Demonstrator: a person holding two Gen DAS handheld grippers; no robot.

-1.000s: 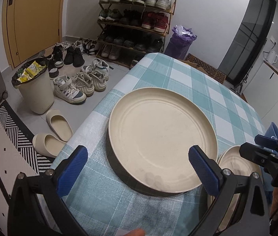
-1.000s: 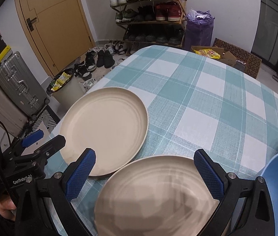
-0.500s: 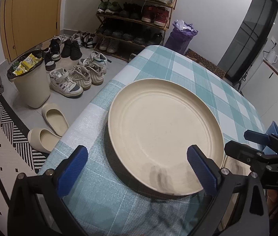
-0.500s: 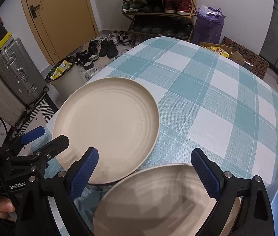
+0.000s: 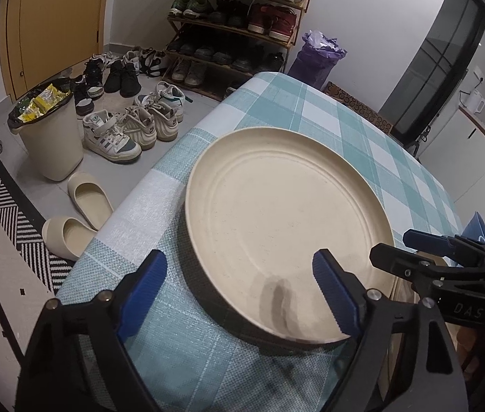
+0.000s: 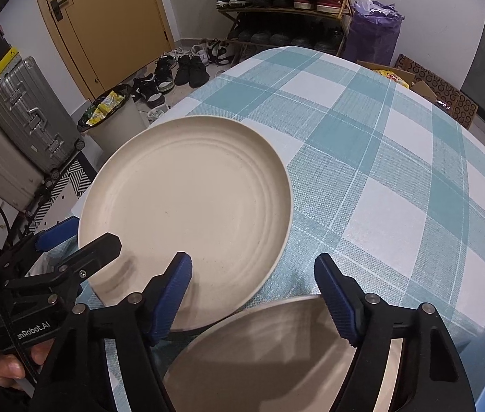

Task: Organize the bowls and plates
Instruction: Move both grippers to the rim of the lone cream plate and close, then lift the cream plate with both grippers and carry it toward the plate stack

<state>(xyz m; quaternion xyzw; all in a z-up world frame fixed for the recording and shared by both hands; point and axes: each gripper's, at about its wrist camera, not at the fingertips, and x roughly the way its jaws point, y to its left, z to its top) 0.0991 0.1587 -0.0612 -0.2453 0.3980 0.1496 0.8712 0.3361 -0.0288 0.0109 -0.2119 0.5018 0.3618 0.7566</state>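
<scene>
Left wrist view: the checked tabletop (image 5: 328, 116) carries a cream plate (image 5: 287, 219) near its edge; the left tool (image 5: 239, 285), closing, straddles its near rim ungripped. The right tool (image 6: 252, 292), closing, hovers above a second plate (image 6: 276, 353).

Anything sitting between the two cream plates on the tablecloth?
Nothing. In the right wrist view only a sliver of checked tablecloth separates the big plate from the nearer plate.

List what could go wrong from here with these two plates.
1. The left plate sits near the table edge; a nudge from the closing left tongs, whose pads straddle its near rim, might push it off.
2. The right tongs are closing over the near plate, which lies very close to the other; lifting may knock them together.
</scene>
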